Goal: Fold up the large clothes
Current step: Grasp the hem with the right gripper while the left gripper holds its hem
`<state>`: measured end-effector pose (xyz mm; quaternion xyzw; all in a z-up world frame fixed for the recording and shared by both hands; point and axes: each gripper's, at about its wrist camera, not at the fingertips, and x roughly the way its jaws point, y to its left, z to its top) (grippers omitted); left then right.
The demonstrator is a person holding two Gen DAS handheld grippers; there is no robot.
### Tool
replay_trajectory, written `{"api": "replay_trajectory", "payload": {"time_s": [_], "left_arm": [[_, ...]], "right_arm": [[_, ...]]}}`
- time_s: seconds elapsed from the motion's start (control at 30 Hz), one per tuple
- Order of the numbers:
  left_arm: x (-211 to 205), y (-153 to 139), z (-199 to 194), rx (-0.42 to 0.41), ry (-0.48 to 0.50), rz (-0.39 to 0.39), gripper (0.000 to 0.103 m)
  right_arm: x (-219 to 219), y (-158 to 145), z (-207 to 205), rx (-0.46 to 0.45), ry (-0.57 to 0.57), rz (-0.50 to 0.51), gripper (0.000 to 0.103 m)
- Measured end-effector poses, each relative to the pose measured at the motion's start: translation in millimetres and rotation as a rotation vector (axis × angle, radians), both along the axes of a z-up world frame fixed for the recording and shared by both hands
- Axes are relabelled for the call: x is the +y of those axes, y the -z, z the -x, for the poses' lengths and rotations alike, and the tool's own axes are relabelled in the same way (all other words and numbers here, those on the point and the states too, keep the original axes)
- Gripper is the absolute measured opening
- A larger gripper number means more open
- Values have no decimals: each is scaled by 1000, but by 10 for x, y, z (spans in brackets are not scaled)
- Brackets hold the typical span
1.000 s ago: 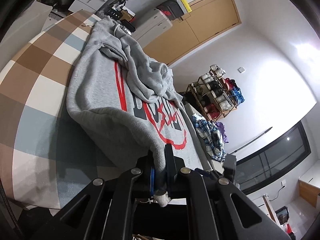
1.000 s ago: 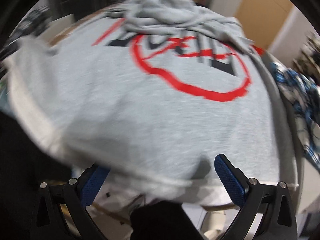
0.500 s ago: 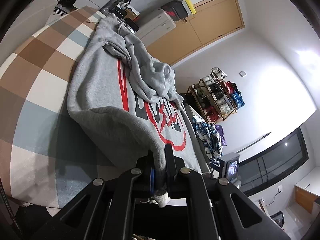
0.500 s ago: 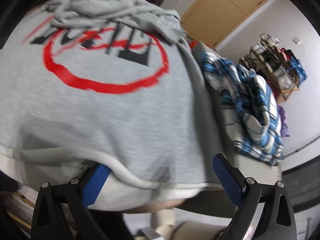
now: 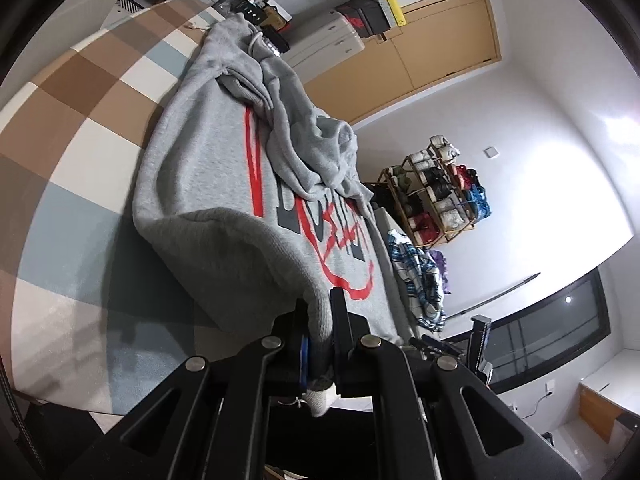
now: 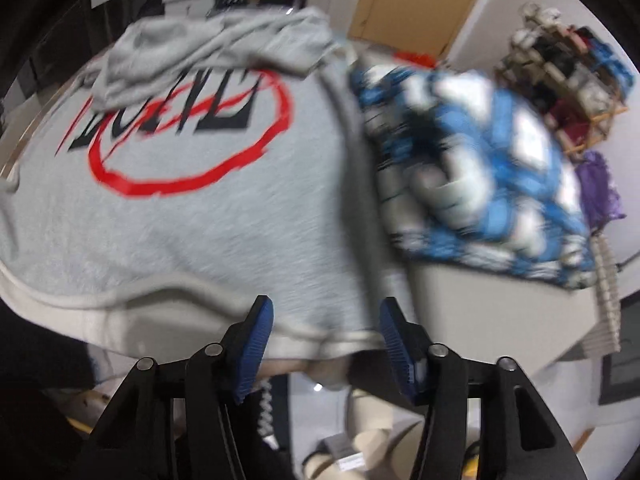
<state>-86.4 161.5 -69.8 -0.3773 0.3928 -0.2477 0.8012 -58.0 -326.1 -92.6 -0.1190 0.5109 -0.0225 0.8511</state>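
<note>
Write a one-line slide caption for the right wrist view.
Right gripper, jaws just closing, straddles the hem of the grey sweatshirt beside a blue plaid shirt.

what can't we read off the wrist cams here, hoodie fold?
- Right wrist view: motion blur; whether the right gripper, jaws just closing around the grey hoodie hem, touches it yet.
- Left wrist view: left gripper, shut on the hoodie edge, hides how much cloth it holds.
- Both views: heaped sleeves cover part of the print.

plaid shirt (image 6: pixel 476 168) motion-blurred, shelf contents (image 6: pixel 568 60) unclear
</note>
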Motion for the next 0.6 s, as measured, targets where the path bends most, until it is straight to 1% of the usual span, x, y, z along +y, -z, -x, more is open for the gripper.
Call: {"api": "replay_trajectory", "payload": {"time_s": [0.03, 0.07, 0.1, 0.13, 0.23, 0.3, 0.4, 0.5, 0.57, 0.6], "left_arm": [[-12, -15, 11, -8, 1, -8, 4], [-29, -28, 19, -15, 3, -20, 4], [-46, -34, 23, -17, 7, -29, 4], [-56, -29, 23, -13, 11, -31, 4], [-63, -15, 14, -3, 13, -31, 3], [-57, -17, 15, -3, 13, -31, 4], [-56, -13, 13, 2, 11, -27, 3], [-67, -15, 16, 4, 11, -31, 3], [-71, -13, 16, 5, 12, -34, 4], [-71, -9, 13, 7, 11, -36, 3]], "right_arm": [[0, -51, 24, -16, -11, 33, 67], [-6, -89, 51, -25, -24, 85, 78], [-12, -93, 66, -12, -43, 108, 81], [-3, -71, 67, 7, -65, 109, 81], [62, 111, 91, 95, -126, 152, 80], [142, 222, 95, 114, -150, 167, 80], [257, 323, 7, 128, -173, 82, 80], [335, 405, -70, 120, -165, 11, 80], [376, 500, -126, 138, -152, 15, 79], [375, 484, -135, 113, -148, 3, 79]]}}
